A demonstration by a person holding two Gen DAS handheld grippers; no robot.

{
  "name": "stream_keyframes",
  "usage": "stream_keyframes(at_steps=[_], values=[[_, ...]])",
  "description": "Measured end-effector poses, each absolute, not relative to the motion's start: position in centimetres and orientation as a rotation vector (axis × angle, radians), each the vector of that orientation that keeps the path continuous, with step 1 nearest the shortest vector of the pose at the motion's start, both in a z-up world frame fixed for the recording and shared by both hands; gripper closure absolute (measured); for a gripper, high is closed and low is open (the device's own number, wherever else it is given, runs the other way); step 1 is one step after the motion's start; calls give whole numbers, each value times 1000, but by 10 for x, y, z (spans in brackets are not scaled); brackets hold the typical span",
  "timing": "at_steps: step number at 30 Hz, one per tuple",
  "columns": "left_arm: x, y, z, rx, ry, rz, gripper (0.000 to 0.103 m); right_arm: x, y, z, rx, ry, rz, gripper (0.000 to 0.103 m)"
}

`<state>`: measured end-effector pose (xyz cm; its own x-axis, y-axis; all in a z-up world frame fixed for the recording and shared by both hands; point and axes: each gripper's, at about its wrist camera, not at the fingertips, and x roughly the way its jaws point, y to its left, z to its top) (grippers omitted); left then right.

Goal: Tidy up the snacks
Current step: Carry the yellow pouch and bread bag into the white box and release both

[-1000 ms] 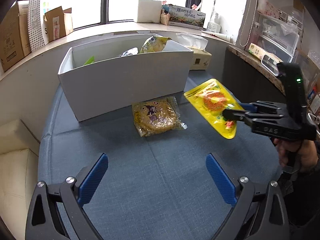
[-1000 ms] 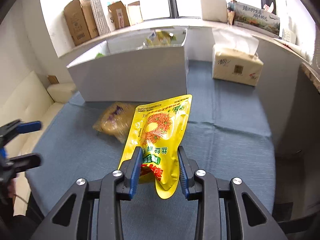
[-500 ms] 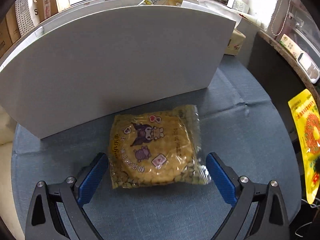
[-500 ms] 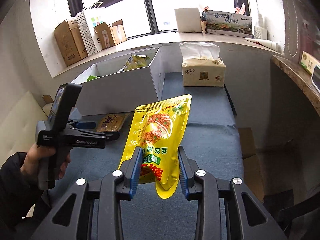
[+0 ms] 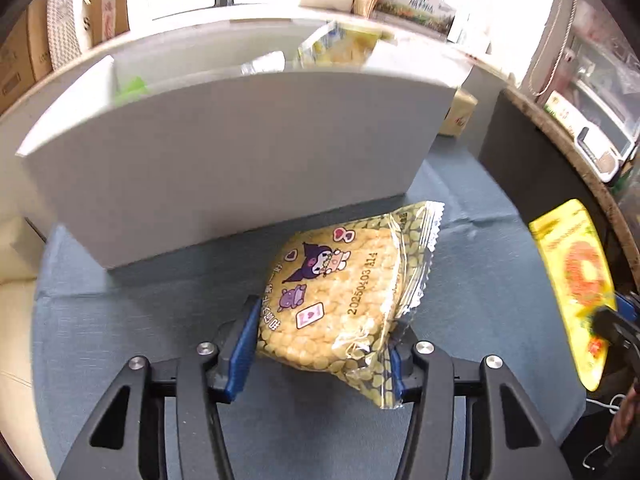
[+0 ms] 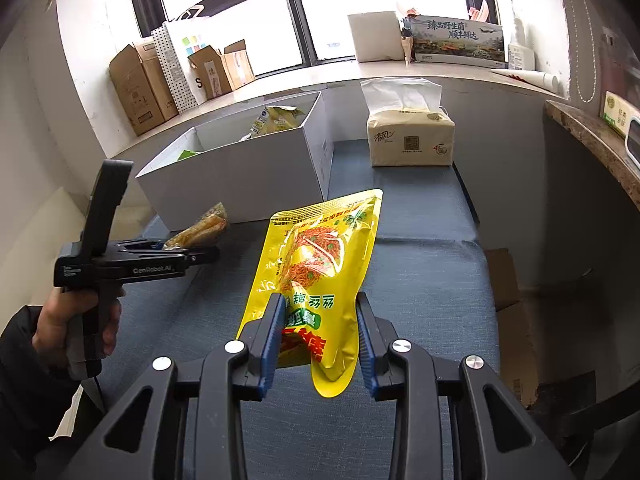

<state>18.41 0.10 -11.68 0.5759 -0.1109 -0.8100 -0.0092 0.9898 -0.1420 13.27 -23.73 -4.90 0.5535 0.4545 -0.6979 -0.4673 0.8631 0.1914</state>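
Note:
My left gripper (image 5: 320,344) is shut on a clear cracker packet (image 5: 344,292) printed with purple cartoon figures and holds it tilted, just above the blue cloth, in front of the white box (image 5: 224,168). My right gripper (image 6: 320,332) is shut on the lower end of a yellow snack pouch (image 6: 316,264), held upright above the cloth. The pouch also shows at the right edge of the left wrist view (image 5: 576,276). In the right wrist view the left gripper (image 6: 200,254) holds the cracker packet (image 6: 204,228) near the white box (image 6: 236,180), which holds several snack packs (image 6: 276,120).
A tissue pack (image 6: 410,136) stands on the blue cloth (image 6: 420,280) right of the box. Cardboard boxes (image 6: 140,88) and a paper bag line the window sill. A dark counter edge (image 6: 592,148) runs along the right. A cream cushion (image 5: 16,320) lies left.
My left gripper has shut on the cracker packet and lifted it off the cloth, tilting it. The right gripper still holds the yellow pouch, slightly farther back from the box.

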Motion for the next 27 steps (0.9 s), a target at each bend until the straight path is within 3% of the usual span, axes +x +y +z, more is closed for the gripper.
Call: stream_keyframes(at_steps=[13, 21, 27], values=[[124, 35, -26, -119, 768, -52, 46, 133, -204, -16, -2, 743, 639, 67], [180, 77, 19, -111, 712, 23, 46, 183, -137, 26, -38, 682, 723, 67], [256, 95, 17, -114, 754, 47, 46, 254, -80, 48, -58, 687, 713, 65]])
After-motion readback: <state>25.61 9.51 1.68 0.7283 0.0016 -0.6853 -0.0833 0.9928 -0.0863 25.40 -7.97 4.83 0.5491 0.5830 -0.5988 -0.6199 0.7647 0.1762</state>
